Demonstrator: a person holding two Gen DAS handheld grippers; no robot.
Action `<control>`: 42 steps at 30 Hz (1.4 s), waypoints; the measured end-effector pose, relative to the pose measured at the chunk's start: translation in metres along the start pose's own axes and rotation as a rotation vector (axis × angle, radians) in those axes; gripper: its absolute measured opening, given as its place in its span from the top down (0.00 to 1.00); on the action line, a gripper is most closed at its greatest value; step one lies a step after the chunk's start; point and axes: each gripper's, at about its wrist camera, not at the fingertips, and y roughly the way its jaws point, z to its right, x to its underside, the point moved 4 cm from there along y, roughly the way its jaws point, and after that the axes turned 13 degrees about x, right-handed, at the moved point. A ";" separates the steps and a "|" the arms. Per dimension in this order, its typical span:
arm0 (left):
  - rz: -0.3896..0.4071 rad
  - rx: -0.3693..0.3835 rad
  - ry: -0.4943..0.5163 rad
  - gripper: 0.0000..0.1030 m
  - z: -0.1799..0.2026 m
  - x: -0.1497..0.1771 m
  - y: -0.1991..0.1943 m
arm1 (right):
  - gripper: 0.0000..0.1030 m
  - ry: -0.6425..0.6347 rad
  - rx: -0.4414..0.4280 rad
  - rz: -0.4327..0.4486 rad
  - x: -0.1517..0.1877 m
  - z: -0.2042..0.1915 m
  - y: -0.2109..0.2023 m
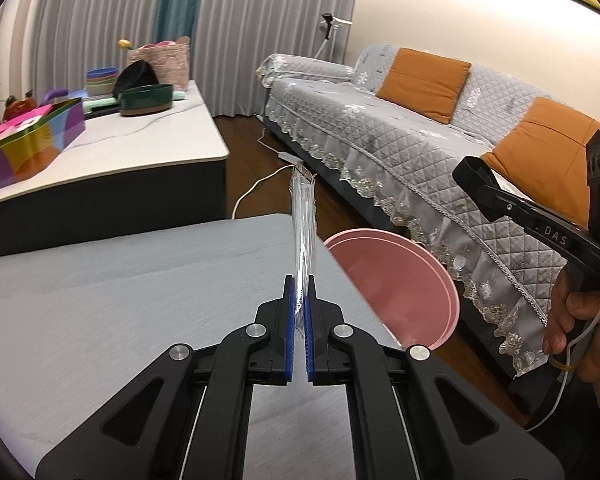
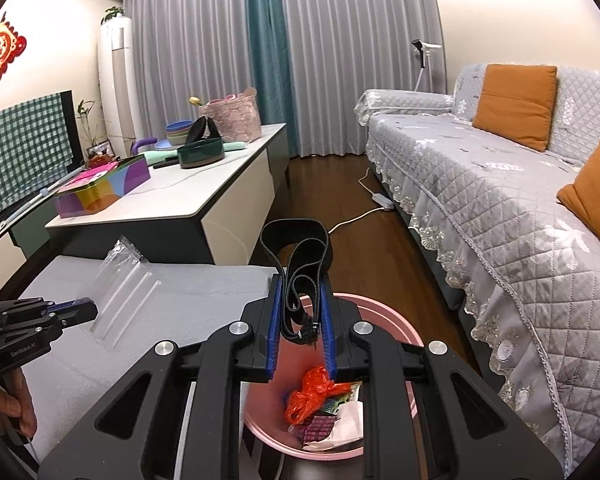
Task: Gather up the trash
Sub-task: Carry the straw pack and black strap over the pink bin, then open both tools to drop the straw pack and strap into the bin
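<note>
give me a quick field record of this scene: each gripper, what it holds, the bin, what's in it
left gripper: shut on clear wrapper, over grey table
right gripper: shut on black strap, above bin
bin: pink, on the floor between table and sofa
bin contents: orange bag, white paper, other scraps
table trash left: none seen

Left gripper (image 1: 299,308) clamped tight – right gripper (image 2: 301,320) pinched, jaws slightly apart, both angled down.
</note>
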 end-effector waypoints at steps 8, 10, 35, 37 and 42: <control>0.004 0.026 0.012 0.96 0.013 -0.017 0.020 | 0.83 -0.008 0.035 -0.004 -0.001 0.006 0.014; 0.004 0.034 0.015 0.96 0.016 -0.023 0.028 | 0.83 -0.009 0.042 -0.006 -0.002 0.007 0.018; -0.054 0.111 0.047 0.96 0.052 -0.050 0.130 | 0.83 0.052 0.080 -0.094 0.011 0.038 0.062; -0.062 0.114 0.046 0.96 0.052 -0.048 0.135 | 0.82 0.058 0.074 -0.103 0.013 0.039 0.066; -0.084 0.127 0.026 0.88 0.048 -0.046 0.147 | 0.70 0.065 0.063 -0.123 0.017 0.037 0.072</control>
